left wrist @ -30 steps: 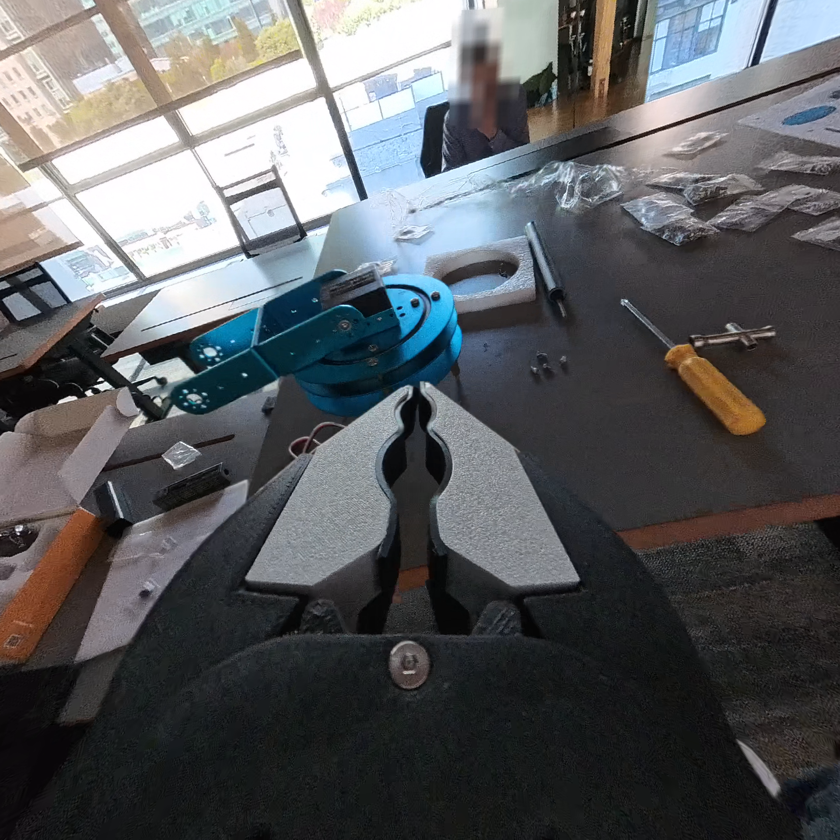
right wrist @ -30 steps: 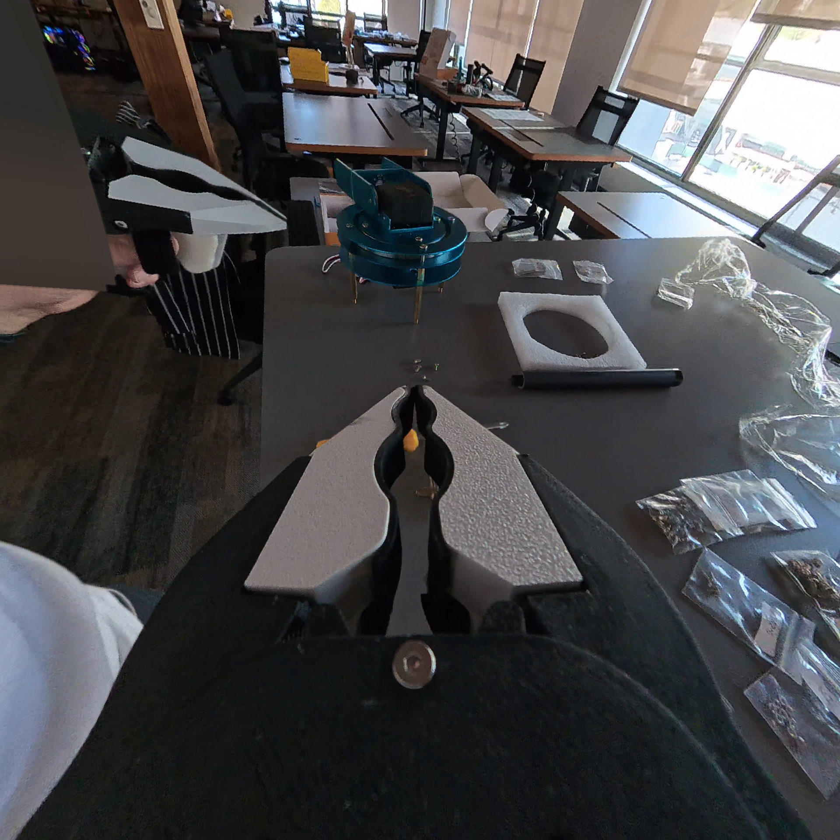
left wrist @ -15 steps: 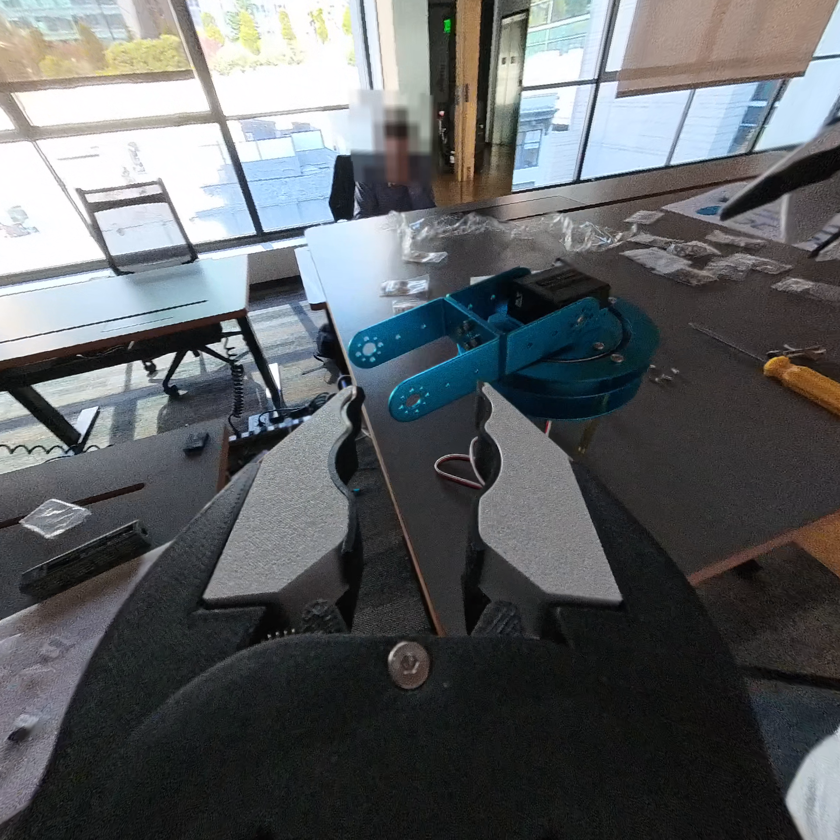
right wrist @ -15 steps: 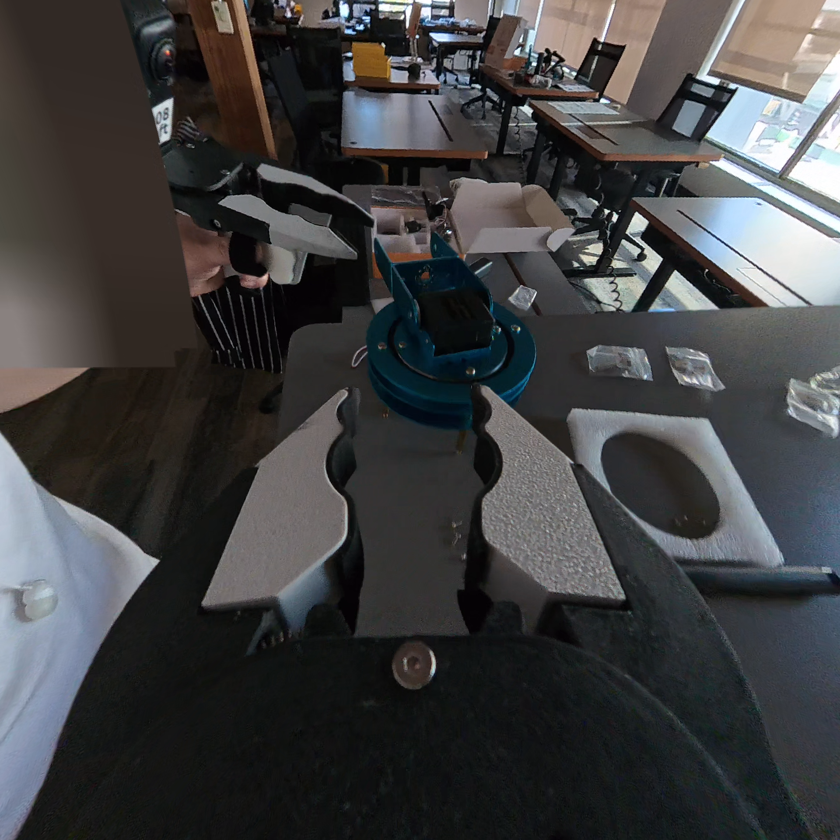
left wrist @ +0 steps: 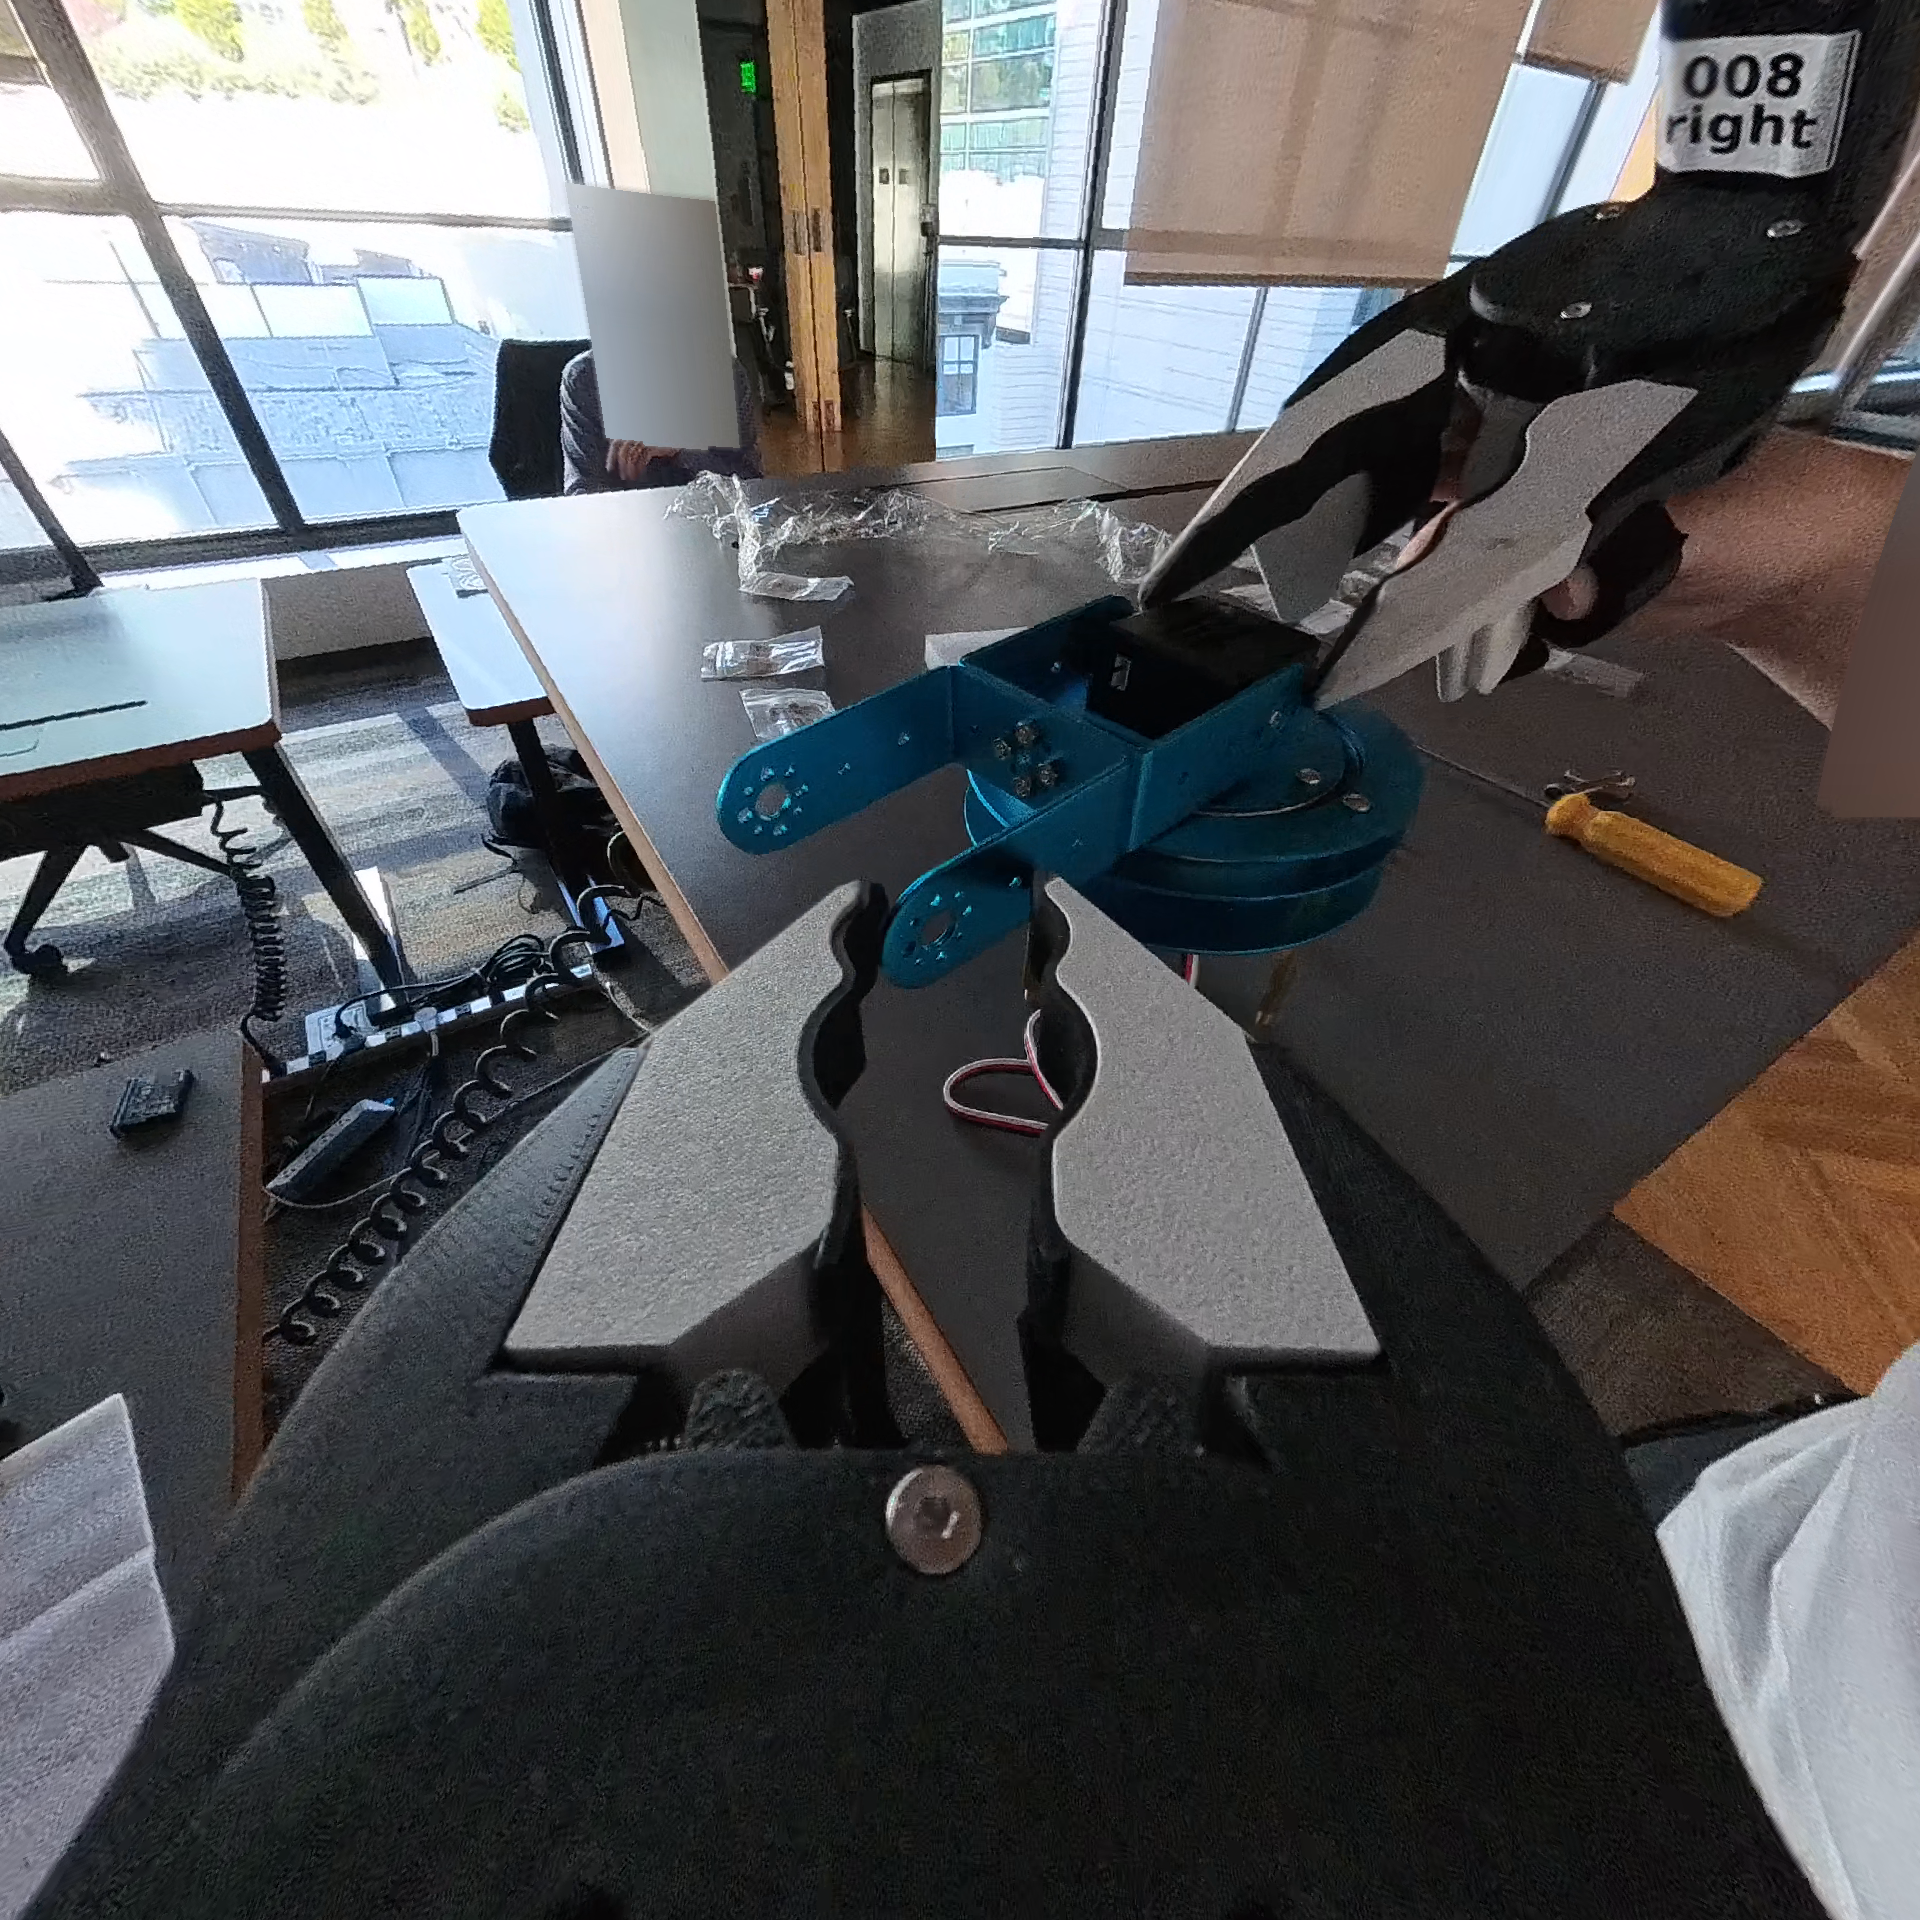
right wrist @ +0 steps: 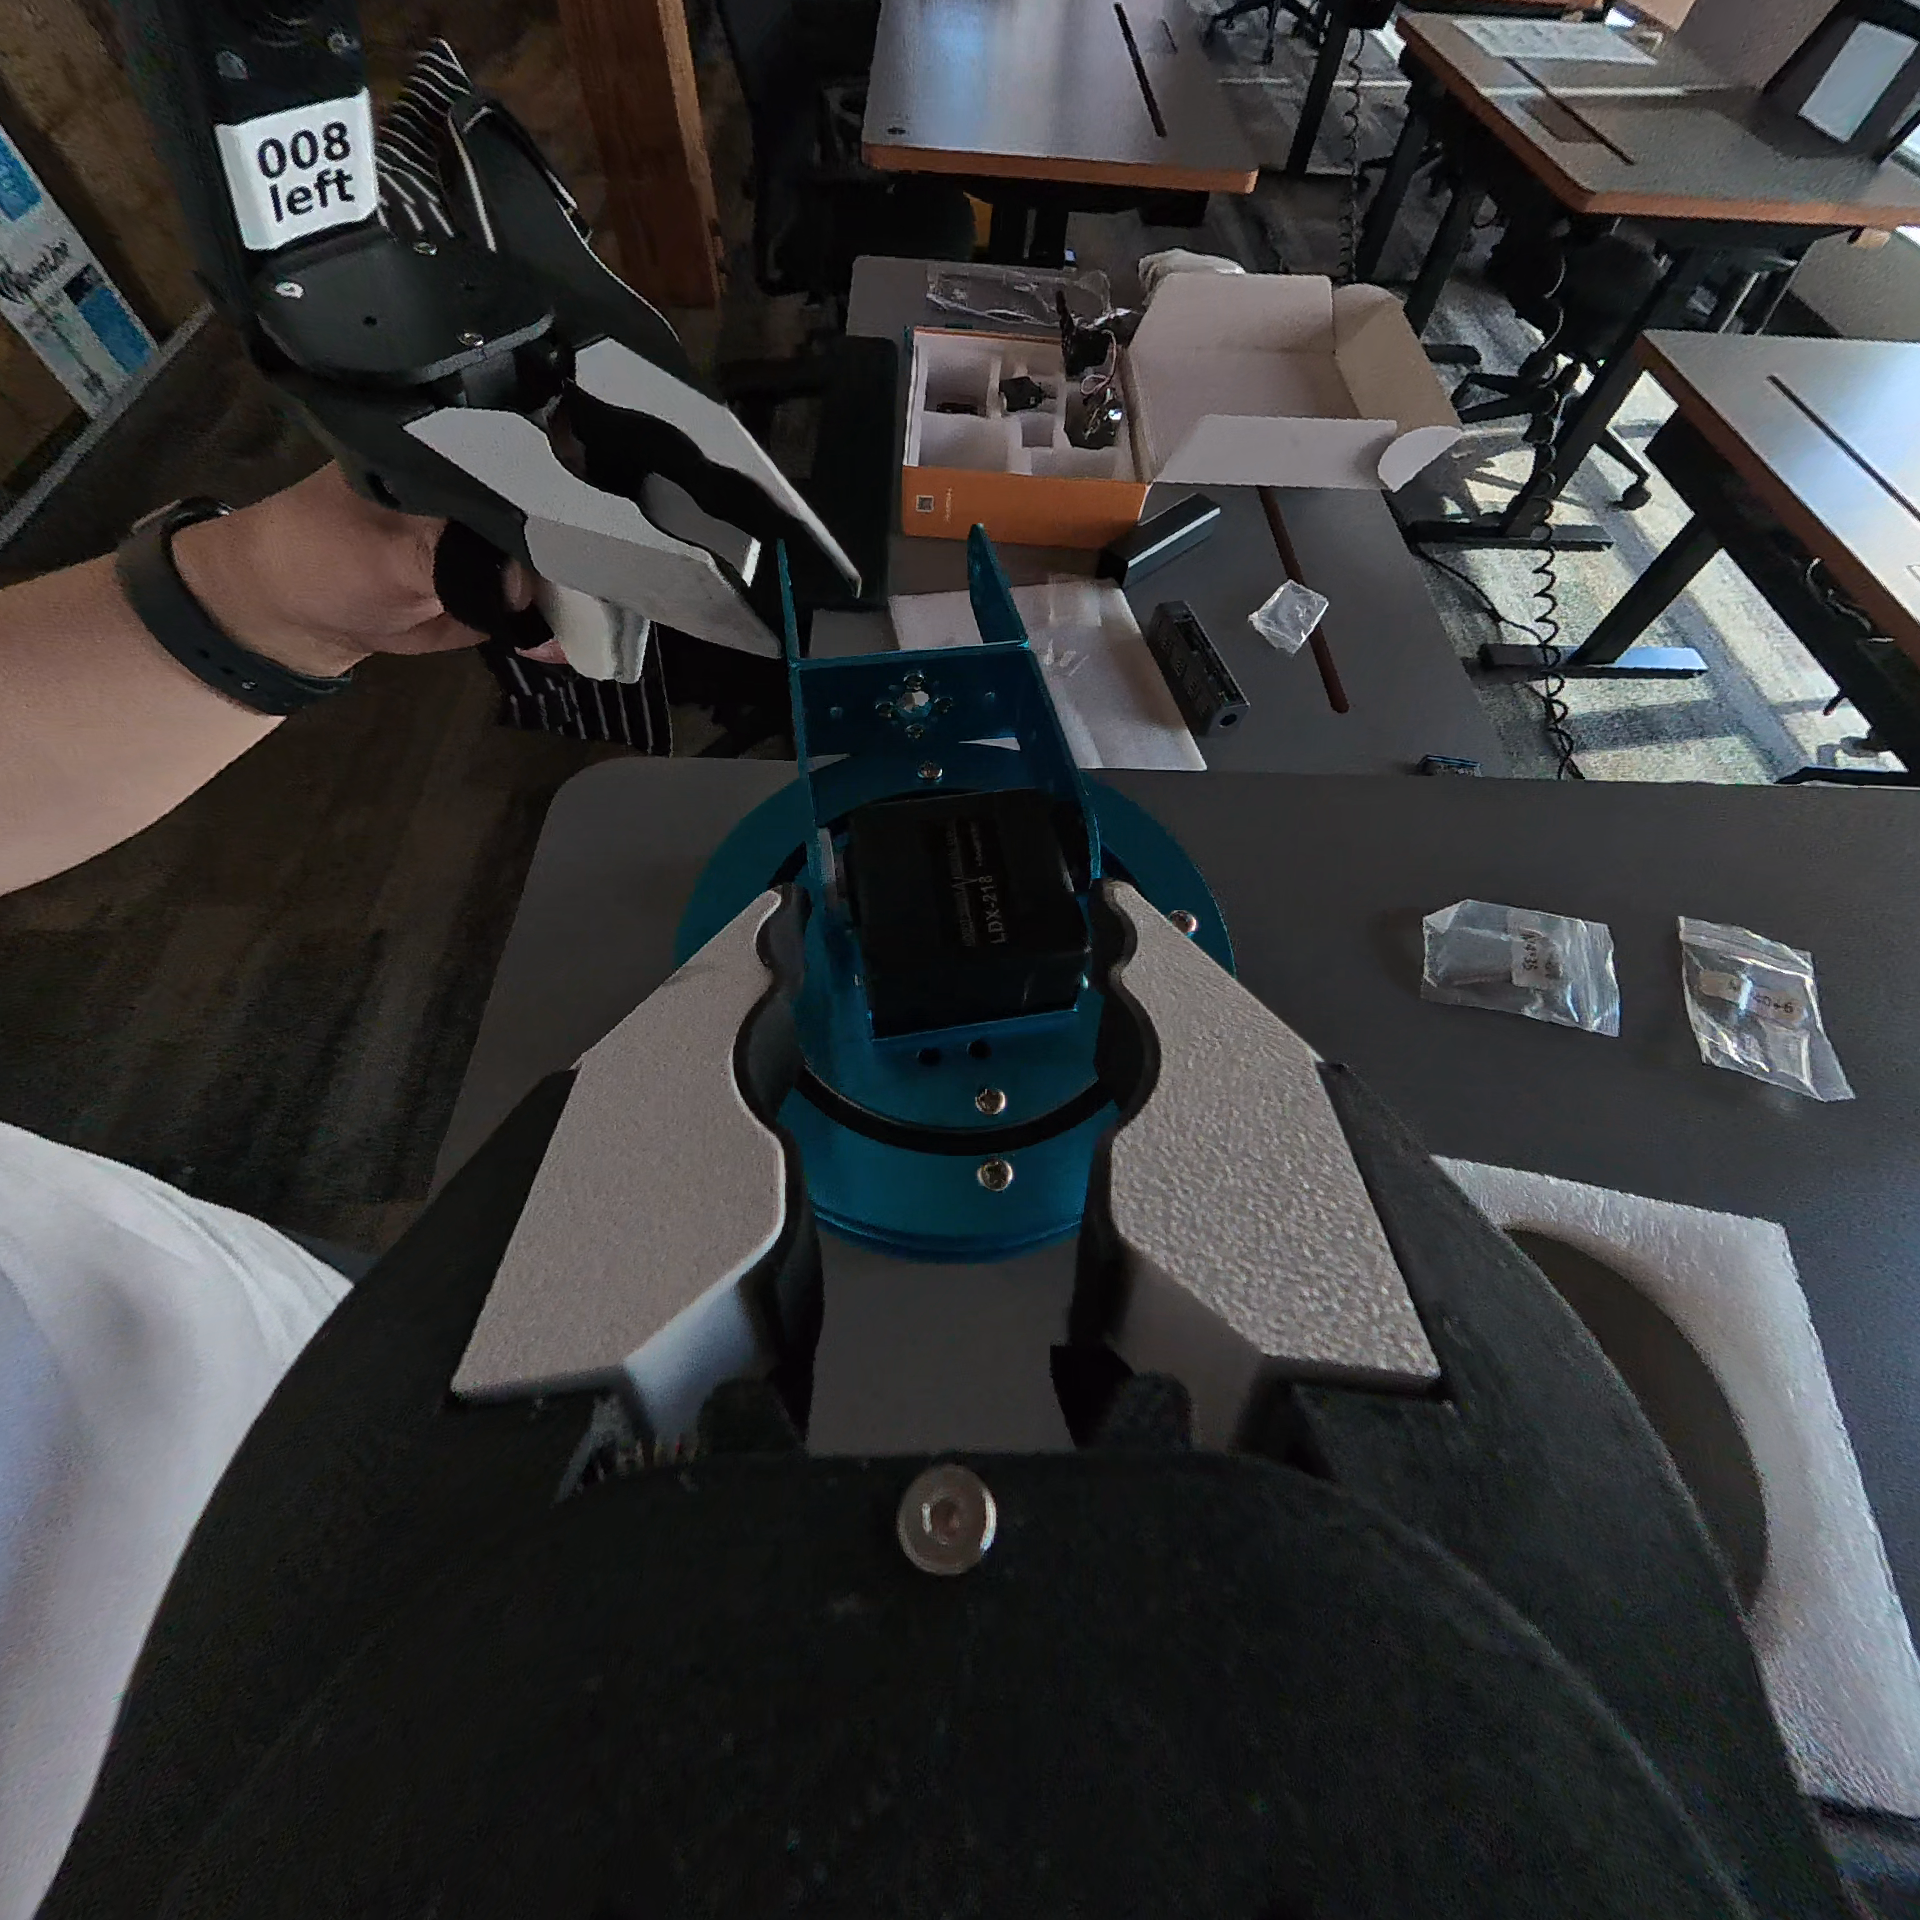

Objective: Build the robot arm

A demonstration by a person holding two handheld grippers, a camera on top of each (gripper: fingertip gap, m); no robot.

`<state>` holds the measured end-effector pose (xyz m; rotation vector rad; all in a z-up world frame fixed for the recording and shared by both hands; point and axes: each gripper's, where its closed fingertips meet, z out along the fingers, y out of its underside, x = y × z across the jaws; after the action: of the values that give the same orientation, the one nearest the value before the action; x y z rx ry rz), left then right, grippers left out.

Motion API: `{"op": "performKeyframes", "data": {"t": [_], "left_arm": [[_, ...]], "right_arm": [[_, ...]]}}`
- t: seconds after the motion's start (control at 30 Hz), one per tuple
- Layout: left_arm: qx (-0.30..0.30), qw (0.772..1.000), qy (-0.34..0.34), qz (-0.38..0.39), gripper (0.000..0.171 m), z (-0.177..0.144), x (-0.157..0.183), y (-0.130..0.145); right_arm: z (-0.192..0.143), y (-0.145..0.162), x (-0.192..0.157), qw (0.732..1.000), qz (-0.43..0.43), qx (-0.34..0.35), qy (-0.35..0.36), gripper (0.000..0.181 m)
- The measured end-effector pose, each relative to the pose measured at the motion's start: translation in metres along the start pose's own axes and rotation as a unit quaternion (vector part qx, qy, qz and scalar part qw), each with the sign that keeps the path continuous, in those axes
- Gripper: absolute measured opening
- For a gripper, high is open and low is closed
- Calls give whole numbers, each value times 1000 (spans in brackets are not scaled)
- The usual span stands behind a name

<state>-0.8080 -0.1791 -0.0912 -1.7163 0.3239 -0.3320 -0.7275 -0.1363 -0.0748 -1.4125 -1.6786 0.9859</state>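
A blue metal turntable base (left wrist: 1247, 862) carries a blue bracket (left wrist: 1049, 748) with a black servo block (right wrist: 966, 914) and stands at the corner of the dark table (left wrist: 1507, 1018). My left gripper (left wrist: 951, 914) is partly open. The rounded end of the bracket's near arm (left wrist: 935, 930) stands between its fingertips. It also shows in the right wrist view (right wrist: 800, 623), at the arm's far end. My right gripper (right wrist: 945, 904) is open and straddles the bracket's side walls around the servo. It shows in the left wrist view (left wrist: 1236, 644), tips on either side of the servo.
A yellow-handled screwdriver (left wrist: 1652, 857) lies right of the base. A white foam piece with an oval hole (right wrist: 1662, 1455) and small plastic bags (right wrist: 1517, 966) lie on the table. An open orange box of parts (right wrist: 1018, 447) stands on the desk beyond. A red-white wire loop (left wrist: 997, 1091) hangs under the base. Across from one pair of fingers to the other is roughly 10 cm.
Both grippers went from shut to open and moved in to the blue assembly. The left jaws have since narrowed around the bracket arm's end. The right gripper came down over the servo.
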Motion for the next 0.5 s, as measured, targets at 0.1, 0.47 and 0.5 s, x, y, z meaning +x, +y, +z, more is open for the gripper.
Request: {"op": "performKeyframes", "data": {"t": [0.1, 0.47, 0.5], "left_arm": [[-3, 1000, 0, 6, 27, 0, 0, 0], [-10, 1000, -5, 10, 28, -1, 1, -6], [-12, 1000, -6, 16, 28, -1, 1, -7]], "right_arm": [[1, 0, 0, 1000, 3, 0, -8, 52], [0, 1, 0, 1000, 7, 4, -11, 52], [0, 1, 0, 1000, 8, 5, -11, 52]]}}
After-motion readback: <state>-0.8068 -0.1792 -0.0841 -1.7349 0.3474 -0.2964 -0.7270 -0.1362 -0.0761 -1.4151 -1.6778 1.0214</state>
